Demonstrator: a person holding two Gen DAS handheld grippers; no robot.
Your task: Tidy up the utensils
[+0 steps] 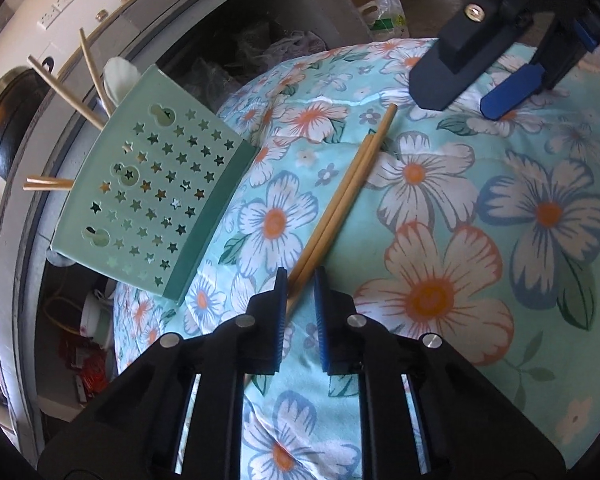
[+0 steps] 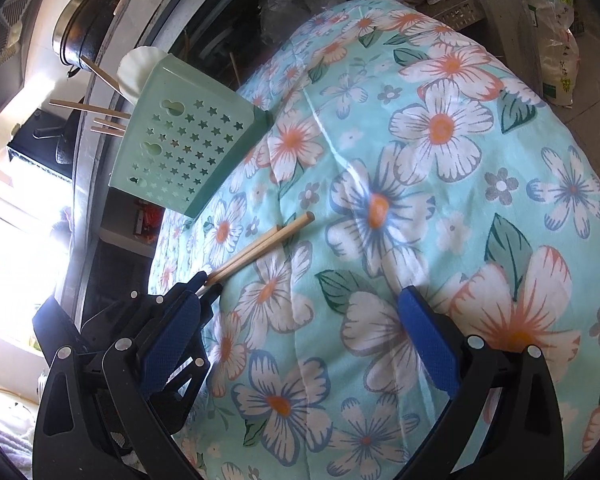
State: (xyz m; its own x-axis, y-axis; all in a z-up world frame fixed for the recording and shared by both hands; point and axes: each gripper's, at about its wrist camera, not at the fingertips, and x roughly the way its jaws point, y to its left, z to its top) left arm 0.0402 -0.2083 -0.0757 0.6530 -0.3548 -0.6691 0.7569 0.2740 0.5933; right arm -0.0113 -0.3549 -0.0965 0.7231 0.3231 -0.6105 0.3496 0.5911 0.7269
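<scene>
Soft quilted cloth [image 1: 480,240] printed with white, orange and blue flowers on turquoise covers the counter, and beyond its edge a steel pot [image 2: 88,20] and plastic bags [image 2: 552,20] crowd a dim, cluttered room. A pale green plastic holder [image 1: 152,200], pierced with star-shaped holes, lies tilted at the cloth's far edge with thin wooden sticks [image 1: 66,92] poking out of its open end. Two round wooden chopsticks [image 1: 340,200] lie side by side on the cloth, their near ends pinched between the blue ribbed pads of the left gripper [image 1: 300,280], while the right gripper [image 2: 300,328] hangs spread wide over the cloth, holding nothing.
</scene>
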